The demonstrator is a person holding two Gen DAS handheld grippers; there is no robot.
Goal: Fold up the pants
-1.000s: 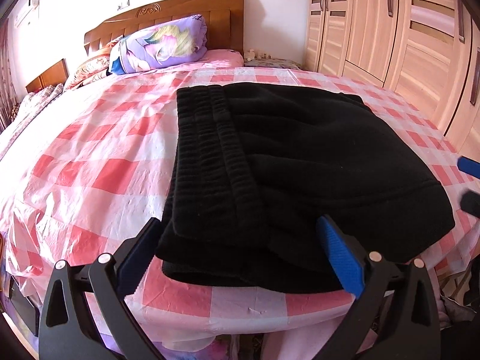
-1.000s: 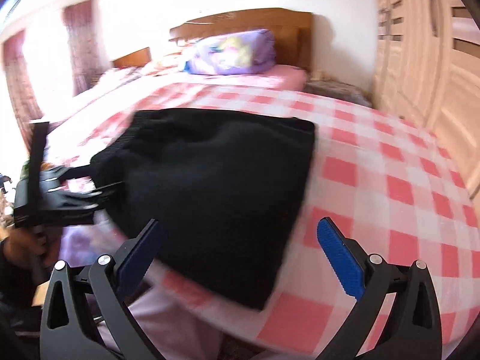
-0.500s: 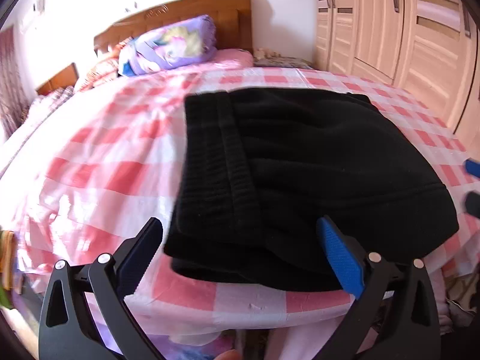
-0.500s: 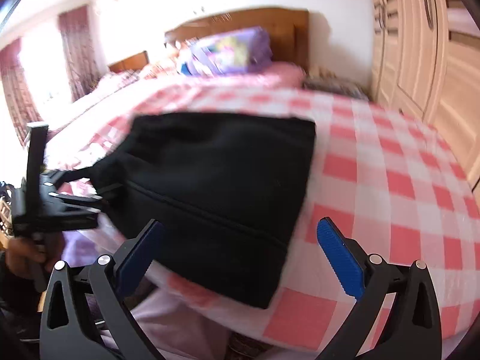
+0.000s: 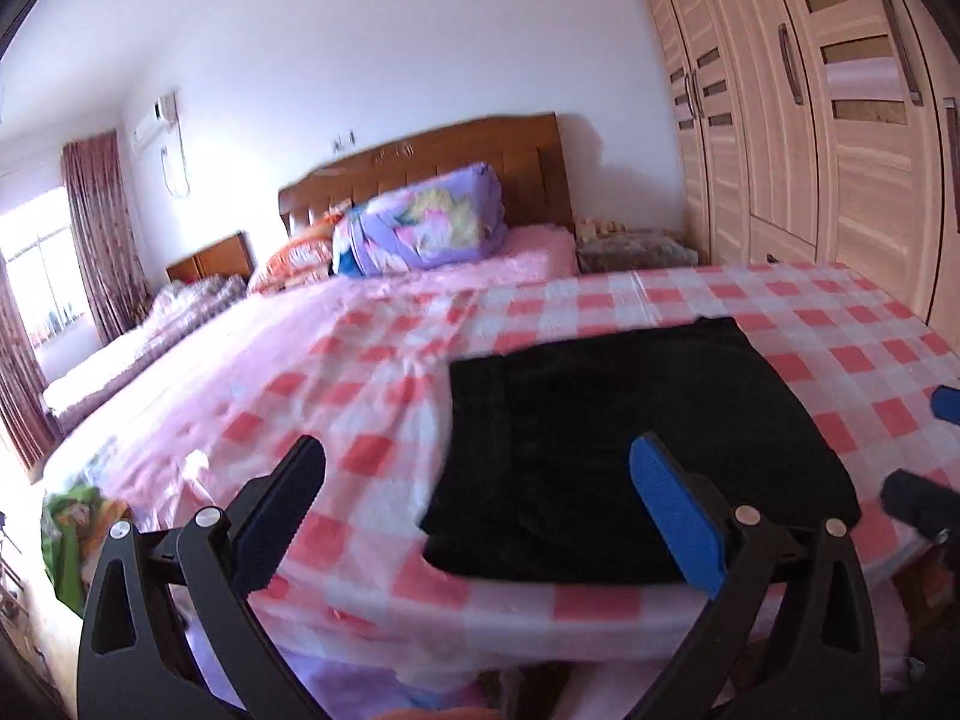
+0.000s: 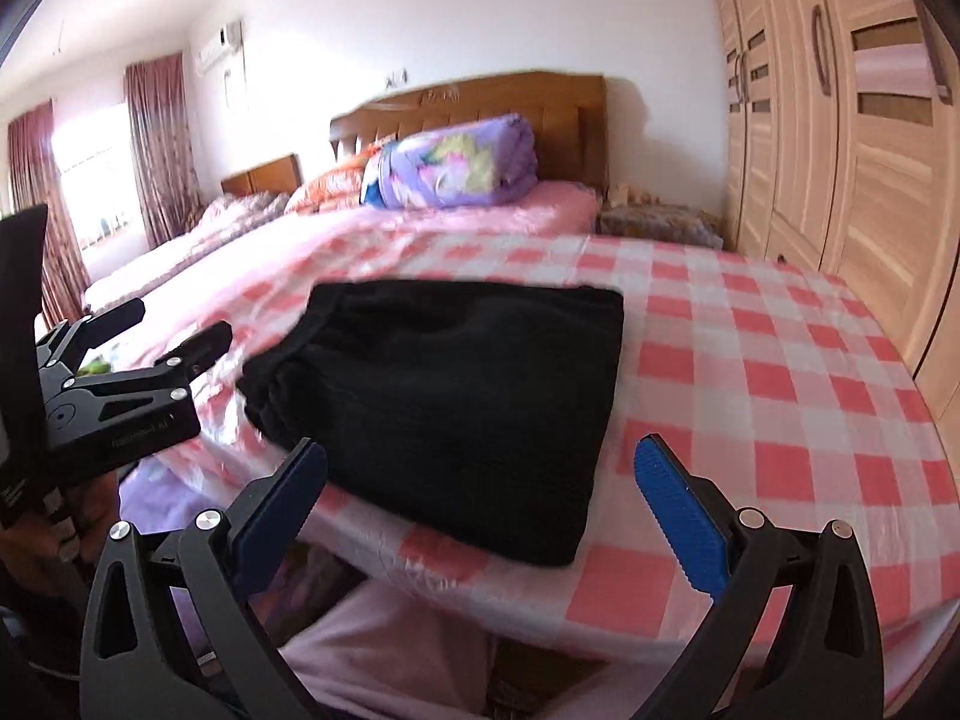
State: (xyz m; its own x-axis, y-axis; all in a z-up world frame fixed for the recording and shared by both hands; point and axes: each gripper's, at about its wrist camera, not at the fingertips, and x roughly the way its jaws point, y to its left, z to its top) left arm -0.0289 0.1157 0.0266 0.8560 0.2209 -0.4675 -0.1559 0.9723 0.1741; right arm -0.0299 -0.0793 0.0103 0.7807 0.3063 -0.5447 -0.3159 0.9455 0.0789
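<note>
The black pants (image 5: pixel 630 450) lie folded into a compact rectangle on the red-and-white checked bed cover (image 5: pixel 372 396), near the bed's front edge. They also show in the right wrist view (image 6: pixel 456 396). My left gripper (image 5: pixel 480 504) is open and empty, held back from the pants' left front corner. My right gripper (image 6: pixel 480 504) is open and empty, in front of the pants' near edge. The left gripper also shows from the side in the right wrist view (image 6: pixel 174 330), apart from the pants.
A rolled purple quilt (image 5: pixel 420 228) and pillows lie by the wooden headboard (image 5: pixel 432 162). Wooden wardrobes (image 5: pixel 810 120) line the right side. A second bed (image 5: pixel 120 336) and curtains (image 5: pixel 96 228) are at the left. The bed's front edge drops off just below the pants.
Both grippers have pulled back and risen away from the pants. The left view has swung left, so the pants now sit lower right. The pants have not moved.
</note>
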